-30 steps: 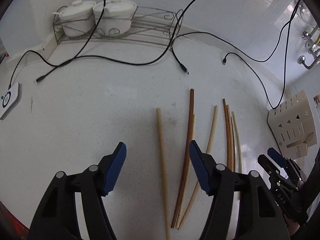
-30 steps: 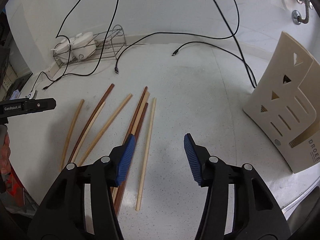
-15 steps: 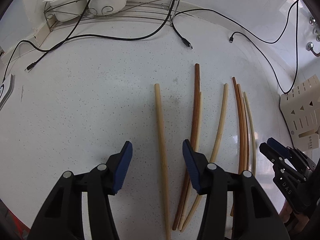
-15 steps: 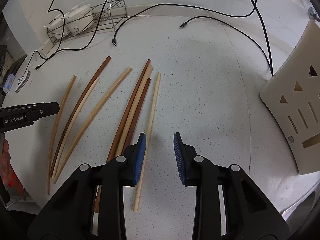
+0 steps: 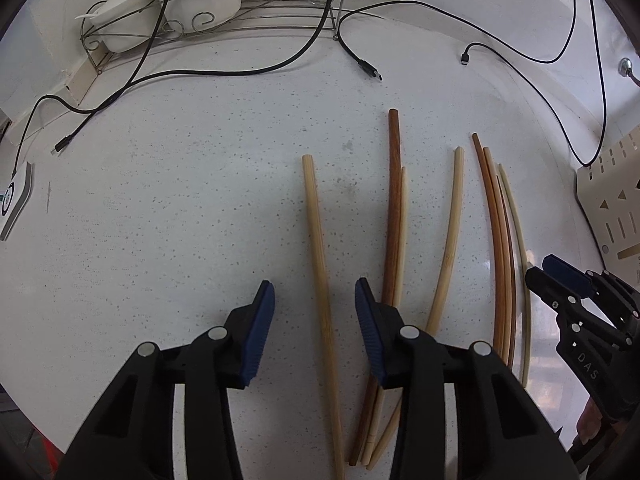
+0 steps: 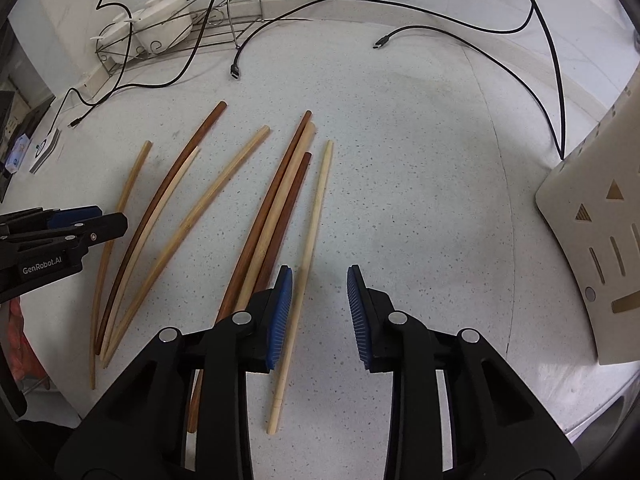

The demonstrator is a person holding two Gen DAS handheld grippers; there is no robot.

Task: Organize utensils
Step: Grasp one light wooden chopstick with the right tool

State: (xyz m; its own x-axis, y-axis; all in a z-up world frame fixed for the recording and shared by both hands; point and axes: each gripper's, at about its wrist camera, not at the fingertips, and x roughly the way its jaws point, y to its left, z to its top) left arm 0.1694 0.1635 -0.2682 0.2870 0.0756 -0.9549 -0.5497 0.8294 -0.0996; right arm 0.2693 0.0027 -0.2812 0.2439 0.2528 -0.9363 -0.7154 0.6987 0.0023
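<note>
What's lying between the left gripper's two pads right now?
In the left wrist view, one pale chopstick runs lengthwise through the gap of the left gripper. The jaws have just been closing, but neither pad touches it yet; otherwise only bare countertop.

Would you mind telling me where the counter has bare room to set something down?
The widest free patch lies between the palest chopstick and the cream utensil holder. Another lies left of the leftmost chopstick, toward the white puck. It is crowded among the chopsticks, and cables clutter the strip before the wire rack.
</note>
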